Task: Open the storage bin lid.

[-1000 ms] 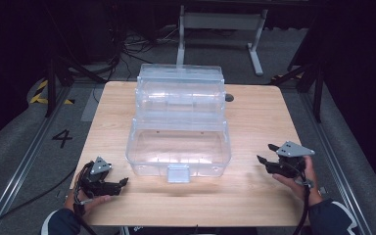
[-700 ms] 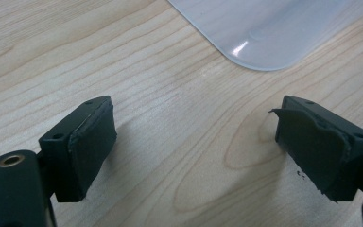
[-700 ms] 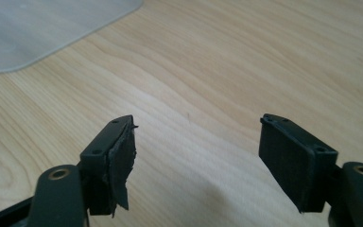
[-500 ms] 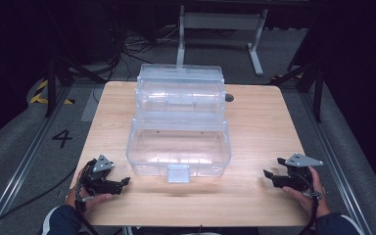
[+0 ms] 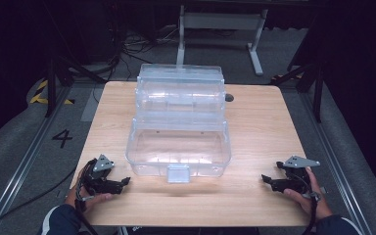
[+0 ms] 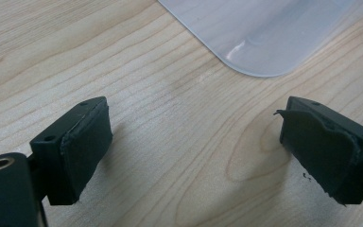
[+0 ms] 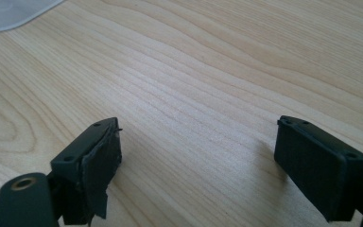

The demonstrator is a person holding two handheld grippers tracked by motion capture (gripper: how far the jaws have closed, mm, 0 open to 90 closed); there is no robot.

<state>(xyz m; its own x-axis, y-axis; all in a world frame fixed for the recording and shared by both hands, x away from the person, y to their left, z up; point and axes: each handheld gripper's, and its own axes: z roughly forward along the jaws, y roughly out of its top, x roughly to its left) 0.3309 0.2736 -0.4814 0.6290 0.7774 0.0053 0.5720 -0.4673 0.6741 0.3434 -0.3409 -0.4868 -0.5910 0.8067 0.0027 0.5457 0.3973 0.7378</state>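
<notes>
A clear plastic tiered box (image 5: 178, 122) stands in the middle of the wooden table (image 5: 264, 127), its lid back and a small latch (image 5: 178, 173) facing me. My left gripper (image 5: 122, 182) rests low at the near left, pointing at the box. Its jaws have just been opening and stand open over bare wood (image 6: 196, 137), with a box corner (image 6: 260, 33) ahead. My right gripper (image 5: 267, 180) sits at the near right, also aimed inward. Its jaws have just been opening too and are wide apart with nothing between them (image 7: 203, 146).
Bare wood lies on both sides of the box and along the near edge. A small dark round thing (image 5: 229, 97) lies on the table behind the box's right side. Beyond the table are a grey floor, cables and a metal stand (image 5: 220, 22).
My right gripper has come down and nearer to the table's front edge, settling low over the wood. The left gripper has stayed where it was.
</notes>
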